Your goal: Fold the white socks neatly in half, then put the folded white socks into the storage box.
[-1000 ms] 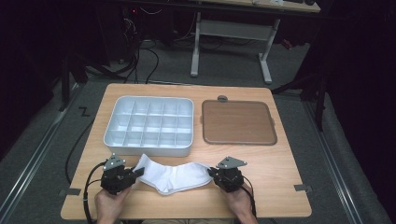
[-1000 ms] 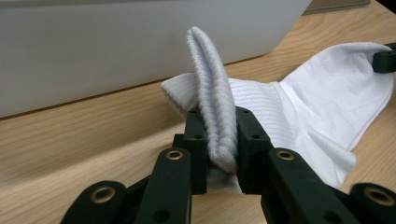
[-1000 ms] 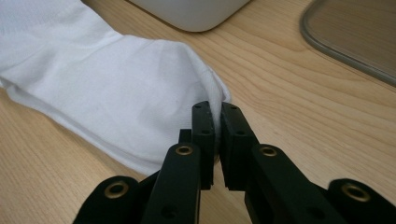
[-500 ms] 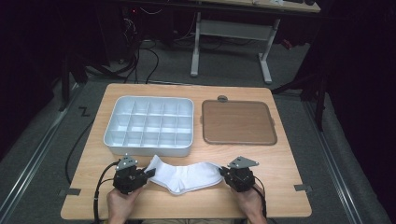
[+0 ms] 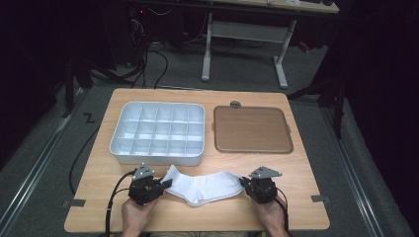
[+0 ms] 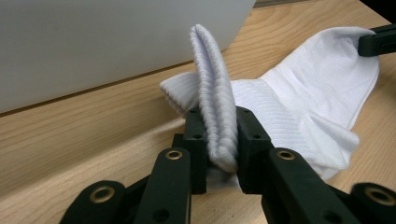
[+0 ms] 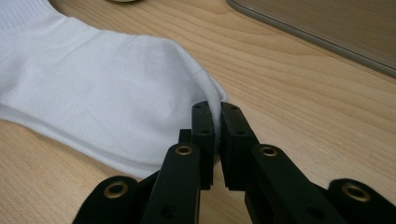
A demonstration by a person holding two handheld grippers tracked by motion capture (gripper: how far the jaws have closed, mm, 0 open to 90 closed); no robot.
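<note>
A white sock [image 5: 205, 186] lies stretched across the near part of the wooden table [image 5: 296, 168], between my two grippers. My left gripper [image 5: 165, 184] is shut on the ribbed cuff end; in the left gripper view the folded cuff [image 6: 215, 100] stands pinched between the black jaws [image 6: 219, 140]. At the other end, my right gripper [image 5: 243, 182] is shut on the toe end, and the right gripper view shows the thin fabric edge [image 7: 212, 100] clamped between its jaws [image 7: 217, 126]. The sock [image 7: 93, 88] spreads flat to the left there.
A white tray with several compartments [image 5: 158, 132] stands just behind the sock on the left; its wall [image 6: 93, 42] looms close in the left gripper view. A brown lid-like tray [image 5: 252, 129] lies at the back right. Table edges are near both hands.
Both grippers have shifted to the right along the table's near edge, carrying the sock with them; it now lies straighter between them. Both grips are unchanged.
</note>
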